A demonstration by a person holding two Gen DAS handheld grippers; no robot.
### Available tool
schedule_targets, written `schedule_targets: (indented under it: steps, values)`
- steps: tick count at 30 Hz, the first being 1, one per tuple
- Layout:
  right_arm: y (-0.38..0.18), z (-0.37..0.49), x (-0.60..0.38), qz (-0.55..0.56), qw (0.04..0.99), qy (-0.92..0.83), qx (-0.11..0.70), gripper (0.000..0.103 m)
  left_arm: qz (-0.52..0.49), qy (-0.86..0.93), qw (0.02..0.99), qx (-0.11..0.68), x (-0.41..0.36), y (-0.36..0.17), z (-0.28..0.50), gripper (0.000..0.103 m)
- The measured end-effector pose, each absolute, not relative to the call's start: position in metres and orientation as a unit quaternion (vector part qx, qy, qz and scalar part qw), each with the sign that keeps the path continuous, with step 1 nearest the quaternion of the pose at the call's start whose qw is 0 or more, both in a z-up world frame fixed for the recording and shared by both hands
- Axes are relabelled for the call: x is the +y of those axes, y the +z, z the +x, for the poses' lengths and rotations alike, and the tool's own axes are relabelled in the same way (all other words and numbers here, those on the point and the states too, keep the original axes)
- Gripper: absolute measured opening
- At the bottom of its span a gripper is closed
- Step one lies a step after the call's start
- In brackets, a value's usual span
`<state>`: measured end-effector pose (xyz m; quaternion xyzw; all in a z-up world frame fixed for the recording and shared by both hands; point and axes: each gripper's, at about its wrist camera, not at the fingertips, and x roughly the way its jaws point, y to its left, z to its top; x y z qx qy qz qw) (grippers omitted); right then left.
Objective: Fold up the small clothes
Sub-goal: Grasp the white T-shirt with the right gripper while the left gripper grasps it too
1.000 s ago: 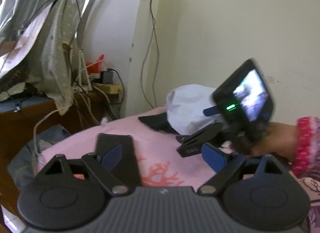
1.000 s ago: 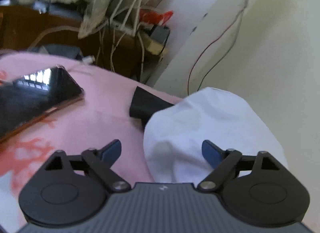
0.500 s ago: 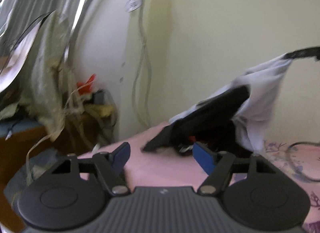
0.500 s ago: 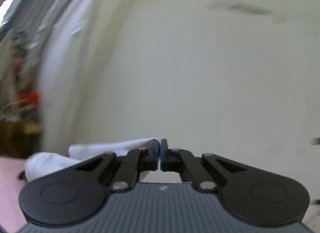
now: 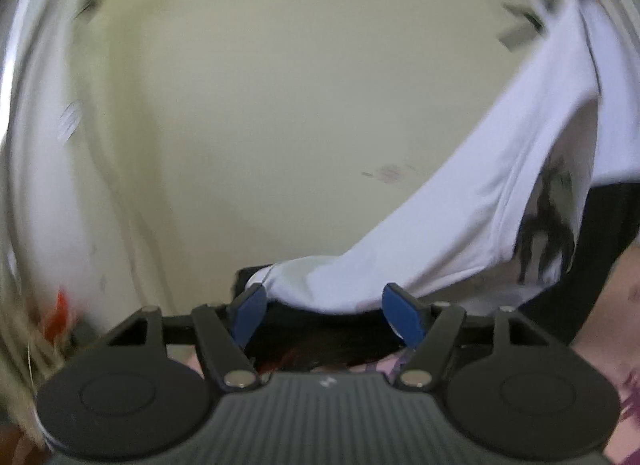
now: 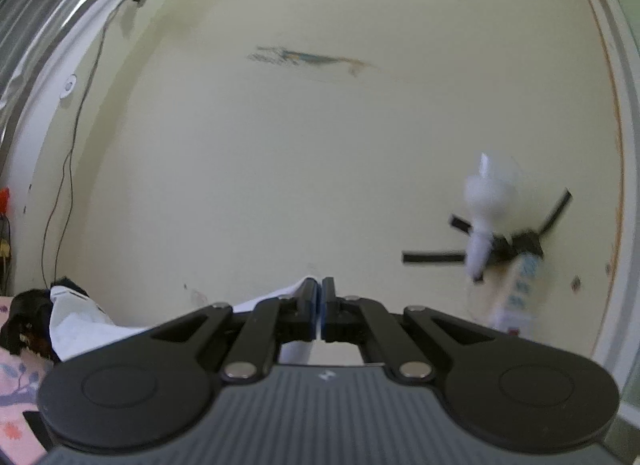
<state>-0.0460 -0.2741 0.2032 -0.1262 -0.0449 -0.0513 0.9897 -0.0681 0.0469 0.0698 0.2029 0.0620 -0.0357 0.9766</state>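
At far left we see the pink bed sheet; our left claw stands partly open, its jaws having just narrowed, with the white shirt draped above the blue pads, not pinched. Our right claw is pressed closed on the shirt's edge, lifting it off the bed towards the right.

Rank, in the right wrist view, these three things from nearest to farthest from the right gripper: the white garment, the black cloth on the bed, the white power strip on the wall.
1. White garment: clamped in the right gripper, trailing to the left.
2. Black cloth: low at the left edge, on the bed.
3. White power strip: on the wall, right side.
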Motion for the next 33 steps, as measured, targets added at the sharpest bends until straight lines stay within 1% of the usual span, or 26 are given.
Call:
schedule_targets:
  steps: [6, 9, 10, 11, 12, 13, 16, 18, 21, 25, 29, 32, 33]
  values:
    - [0.196, -0.049, -0.297, -0.1, 0.993, -0.047, -0.048, 0.0, 0.339, -0.066, 0.937, 0.059, -0.022, 0.018, -0.015, 0.07]
    - [0.195, -0.048, -0.303, -0.098, 0.993, -0.042, -0.053, 0.0, 0.395, -0.05, 0.916, 0.051, -0.046, -0.004, 0.018, 0.066]
    - [0.195, -0.05, -0.304, -0.097, 0.993, -0.043, -0.055, 0.0, 0.405, -0.045, 0.912, 0.048, -0.049, -0.005, 0.027, 0.053]
    - [0.196, -0.05, -0.305, -0.095, 0.993, -0.043, -0.056, 0.0, 0.413, -0.034, 0.909, 0.043, -0.05, -0.001, 0.036, 0.024]
    - [0.195, -0.044, -0.31, -0.093, 0.993, -0.04, -0.059, 0.0, 0.413, -0.026, 0.909, 0.042, -0.048, 0.007, 0.043, 0.008]
    - [0.196, -0.046, -0.31, -0.093, 0.993, -0.04, -0.061, 0.0, 0.403, -0.023, 0.914, 0.04, -0.043, 0.021, 0.048, 0.005]
    - [0.197, -0.048, -0.311, -0.1, 0.991, -0.042, -0.077, 0.0, 0.351, -0.002, 0.936, -0.001, -0.016, 0.08, 0.044, 0.005]
    - [0.205, -0.058, -0.311, -0.104, 0.989, -0.047, -0.092, 0.0, 0.294, -0.004, 0.956, -0.015, 0.008, 0.129, 0.032, 0.005]
    - [0.223, -0.072, -0.313, -0.1, 0.987, -0.047, -0.121, 0.0, 0.209, -0.01, 0.976, -0.059, 0.044, 0.201, -0.001, 0.005]
    - [0.263, -0.106, -0.32, -0.095, 0.98, -0.045, -0.17, 0.0, 0.122, -0.032, 0.983, -0.133, 0.076, 0.275, -0.065, 0.005]
    - [0.312, -0.146, -0.327, -0.087, 0.973, -0.053, -0.208, 0.0, 0.106, -0.057, 0.976, -0.184, 0.089, 0.332, -0.112, 0.005]
    - [0.345, -0.17, -0.332, -0.084, 0.969, -0.057, -0.225, 0.0, 0.108, -0.061, 0.972, -0.2, 0.09, 0.358, -0.128, 0.005]
    - [0.354, -0.176, -0.333, -0.085, 0.968, -0.058, -0.227, 0.0, 0.109, -0.062, 0.971, -0.201, 0.087, 0.358, -0.13, 0.005]
